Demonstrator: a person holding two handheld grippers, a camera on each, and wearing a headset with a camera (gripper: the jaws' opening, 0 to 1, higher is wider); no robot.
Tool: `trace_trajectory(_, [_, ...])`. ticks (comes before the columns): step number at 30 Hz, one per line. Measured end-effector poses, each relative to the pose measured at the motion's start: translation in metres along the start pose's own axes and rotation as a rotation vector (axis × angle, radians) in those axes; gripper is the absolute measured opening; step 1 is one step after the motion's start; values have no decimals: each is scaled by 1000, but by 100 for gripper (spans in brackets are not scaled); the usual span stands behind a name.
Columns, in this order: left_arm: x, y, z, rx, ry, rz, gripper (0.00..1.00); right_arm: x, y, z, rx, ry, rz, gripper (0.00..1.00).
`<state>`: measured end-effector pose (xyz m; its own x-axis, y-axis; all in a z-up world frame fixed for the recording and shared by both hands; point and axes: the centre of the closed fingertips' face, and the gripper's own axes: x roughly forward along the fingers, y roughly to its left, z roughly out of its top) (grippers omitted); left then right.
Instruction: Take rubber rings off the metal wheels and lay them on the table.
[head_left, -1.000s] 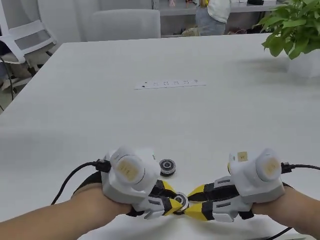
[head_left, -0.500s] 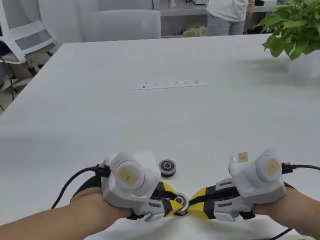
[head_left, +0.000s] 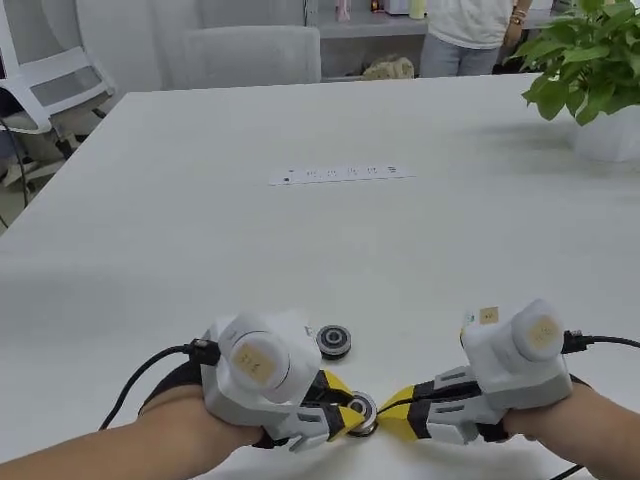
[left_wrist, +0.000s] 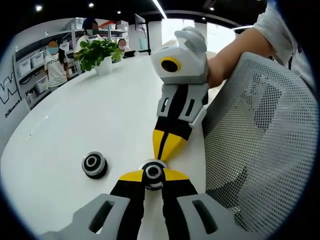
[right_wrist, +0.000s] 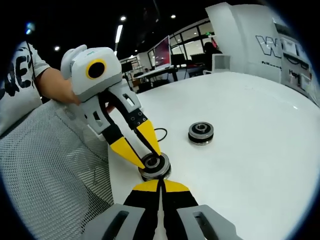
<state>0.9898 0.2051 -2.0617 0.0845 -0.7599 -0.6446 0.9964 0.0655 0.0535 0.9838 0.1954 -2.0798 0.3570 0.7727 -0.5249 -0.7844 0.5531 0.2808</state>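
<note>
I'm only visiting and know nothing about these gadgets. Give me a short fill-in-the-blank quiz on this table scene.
On the table lie ___ metal wheels. The left gripper is shut on the near wheel; the far wheel is held by ___ gripper. The right gripper meets the near wheel with its jaws ___. The green leaves far right belong to a potted ___.
Missing: two, neither, shut, plant.

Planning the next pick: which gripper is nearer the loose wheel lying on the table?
Left. The left gripper sits just beside the loose wheel; the right gripper is farther, across the clamped wheel.
</note>
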Motion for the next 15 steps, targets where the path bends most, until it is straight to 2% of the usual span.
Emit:
trace_trajectory(3, [0, 0, 0, -1, 0, 1, 7, -3, -3, 3, 35, -26, -9, 0])
trace_trajectory(6, [0, 0, 0, -1, -1, 1, 7, -6, -6, 8, 108, -73, -16, 0])
trace_trajectory(12, [1, 0, 1, 0, -2, 3, 7, -5, -6, 7, 111, -71, -15, 0])
trace_trajectory(15, [1, 0, 1, 0, -3, 5, 7, -7, -5, 12, 145, -114, -7, 0])
